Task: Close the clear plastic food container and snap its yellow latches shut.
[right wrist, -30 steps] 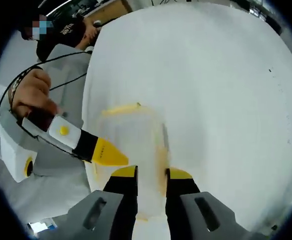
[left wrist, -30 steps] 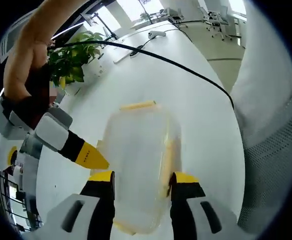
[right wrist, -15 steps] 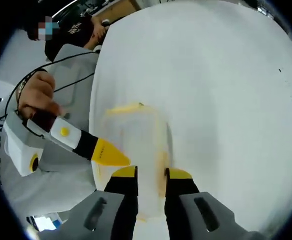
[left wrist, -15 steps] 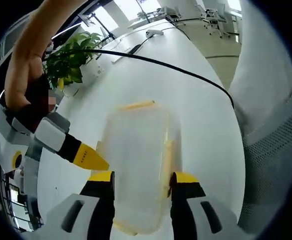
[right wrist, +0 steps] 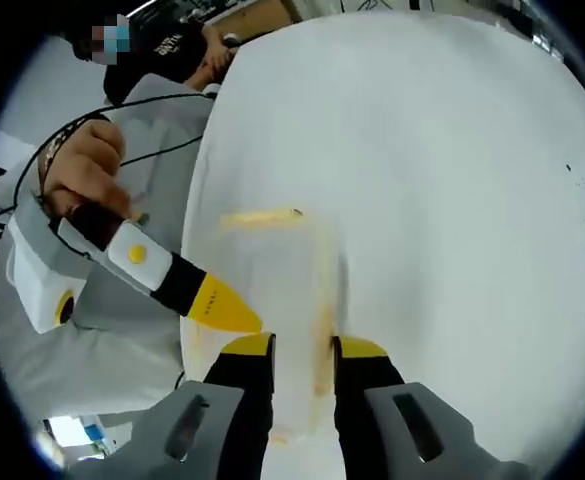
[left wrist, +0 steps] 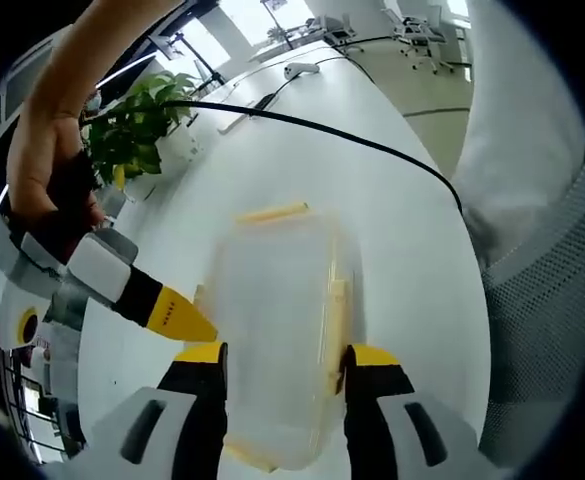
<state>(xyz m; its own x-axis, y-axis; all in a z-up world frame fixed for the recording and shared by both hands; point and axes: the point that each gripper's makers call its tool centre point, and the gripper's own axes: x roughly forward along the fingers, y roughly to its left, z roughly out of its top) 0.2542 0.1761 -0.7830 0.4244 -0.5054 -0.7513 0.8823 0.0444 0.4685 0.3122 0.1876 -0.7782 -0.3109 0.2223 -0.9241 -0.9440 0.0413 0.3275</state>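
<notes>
1. White table (left wrist: 412,260): broad, smooth top under my tools.
2. Black cable (left wrist: 352,140): runs across the tabletop in my left gripper view.
3. Green leafy plant (left wrist: 137,125): at the table's far left edge.
4. Bright windows (left wrist: 257,12): daylight beyond the table's far end.
5. Office chair (left wrist: 422,22): on pale floor, far right.

The clear plastic food container (left wrist: 277,320) sits on the white table (left wrist: 412,260) near its edge. A black cable (left wrist: 352,140) crosses the table behind it; a green potted plant (left wrist: 137,130) stands at the far edge.
</notes>
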